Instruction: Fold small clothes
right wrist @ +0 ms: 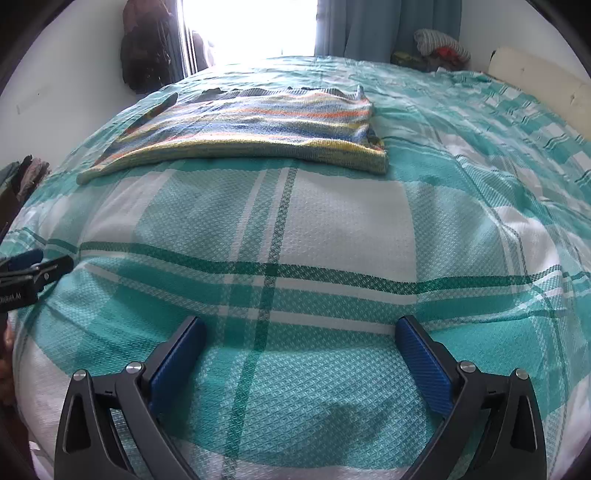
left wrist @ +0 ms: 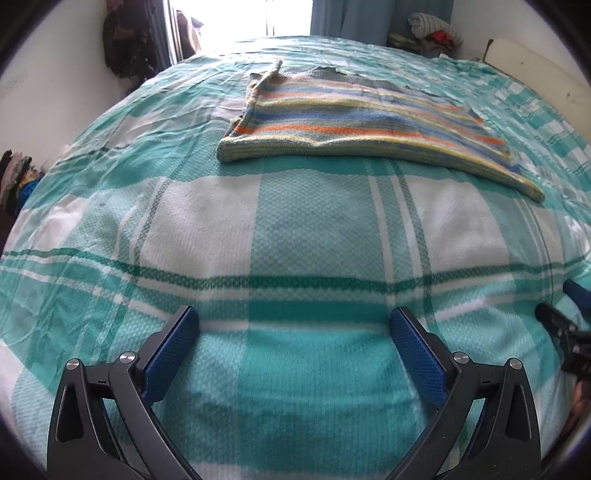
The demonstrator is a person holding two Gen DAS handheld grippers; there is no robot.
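Observation:
A small striped knit garment (left wrist: 354,125) in blue, orange, yellow and grey lies flat on the bed, its ribbed hem toward me. It also shows in the right wrist view (right wrist: 258,125). My left gripper (left wrist: 293,321) is open and empty, low over the bedspread, well short of the hem. My right gripper (right wrist: 299,328) is open and empty, likewise short of the garment. The right gripper's tips show at the right edge of the left wrist view (left wrist: 565,321). The left gripper shows at the left edge of the right wrist view (right wrist: 33,273).
The bed is covered by a teal and white checked bedspread (left wrist: 207,221). A pile of clothes (left wrist: 436,31) sits at the far right corner by a blue curtain. Dark garments (left wrist: 125,44) hang on the left wall beside a bright window.

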